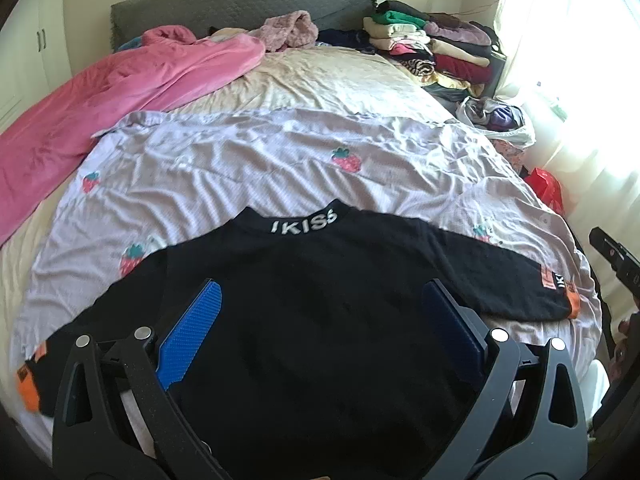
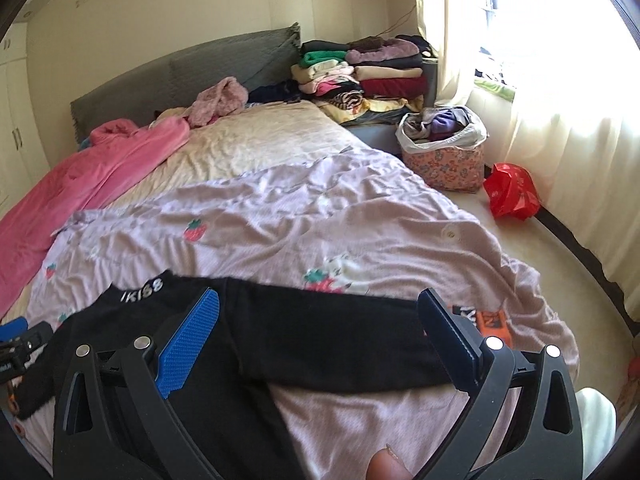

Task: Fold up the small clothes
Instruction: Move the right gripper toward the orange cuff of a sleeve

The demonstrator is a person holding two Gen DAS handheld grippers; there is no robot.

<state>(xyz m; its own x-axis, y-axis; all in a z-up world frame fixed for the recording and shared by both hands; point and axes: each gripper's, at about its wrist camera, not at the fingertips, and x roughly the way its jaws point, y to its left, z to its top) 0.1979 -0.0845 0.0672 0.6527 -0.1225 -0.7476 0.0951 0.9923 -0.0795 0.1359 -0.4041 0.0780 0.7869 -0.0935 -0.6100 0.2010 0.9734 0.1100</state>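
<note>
A black long-sleeved top (image 1: 320,304) with white lettering on the collar (image 1: 305,224) lies flat on the bed, sleeves spread left and right, orange cuffs at the ends (image 1: 560,284). My left gripper (image 1: 320,312) is open above the top's chest, blue pads wide apart, holding nothing. My right gripper (image 2: 320,328) is open over the top's right sleeve (image 2: 340,344), empty. The right gripper's edge shows in the left wrist view (image 1: 616,260), and the left gripper shows at the left edge of the right wrist view (image 2: 16,340).
A lilac strawberry-print sheet (image 1: 280,160) lies under the top. A pink blanket (image 1: 100,100) is at the left. Stacks of folded clothes (image 2: 360,76) sit by the headboard. A floral basket (image 2: 444,156) and a red bag (image 2: 512,196) stand beside the bed, near the curtain.
</note>
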